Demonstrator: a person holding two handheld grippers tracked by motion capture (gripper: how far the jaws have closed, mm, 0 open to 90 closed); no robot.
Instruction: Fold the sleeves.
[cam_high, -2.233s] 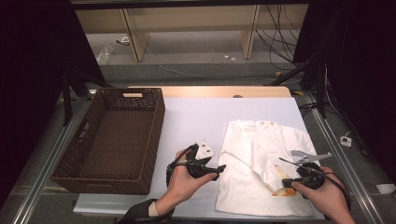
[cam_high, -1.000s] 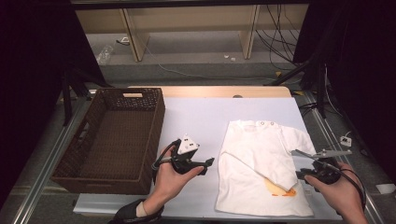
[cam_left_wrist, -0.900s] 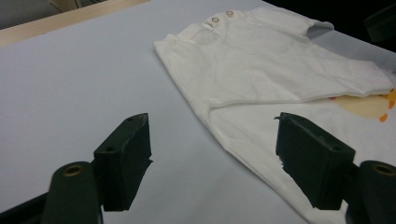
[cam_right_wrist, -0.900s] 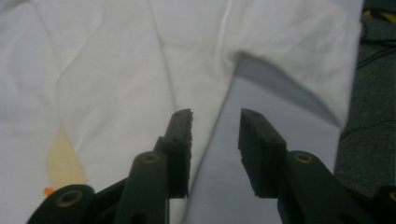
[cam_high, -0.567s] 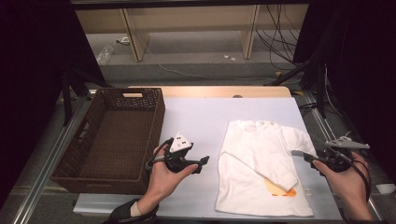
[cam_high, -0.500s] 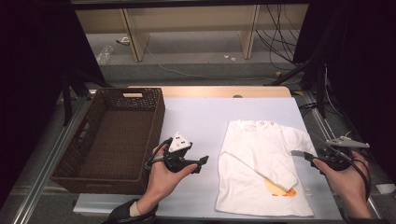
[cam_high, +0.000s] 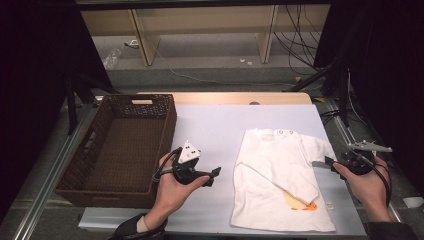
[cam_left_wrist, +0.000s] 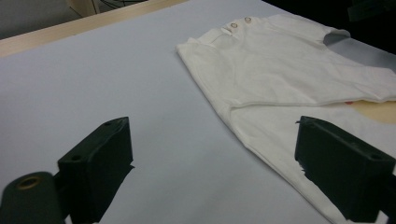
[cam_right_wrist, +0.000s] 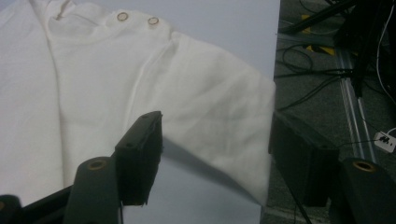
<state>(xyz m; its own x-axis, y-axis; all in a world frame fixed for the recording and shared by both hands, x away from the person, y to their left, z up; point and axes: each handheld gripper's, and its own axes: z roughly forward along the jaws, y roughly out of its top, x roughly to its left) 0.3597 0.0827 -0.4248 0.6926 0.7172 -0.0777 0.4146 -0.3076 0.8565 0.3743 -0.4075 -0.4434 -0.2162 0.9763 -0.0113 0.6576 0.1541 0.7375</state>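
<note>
Both tongs had just been opening, nothing between them: left tongs (cam_high: 216, 172) spread beside white baby shirt (cam_high: 282, 175), right tongs (cam_high: 320, 164) spread at its sleeve (cam_right_wrist: 219, 121), on table (cam_high: 215, 125).

Relative to the white short-sleeved cotton shirt (cam_high: 282, 180), the person's left hand (cam_high: 172, 182) holds the black two-jaw left gripper (cam_high: 212, 175) just off its left edge, jaws pointing toward it, spread wide and just opened further, nothing between. The right hand (cam_high: 370, 182) holds the black right gripper (cam_high: 320, 164) at its right sleeve, jaws just opened, straddling the sleeve edge without pressing.
</note>
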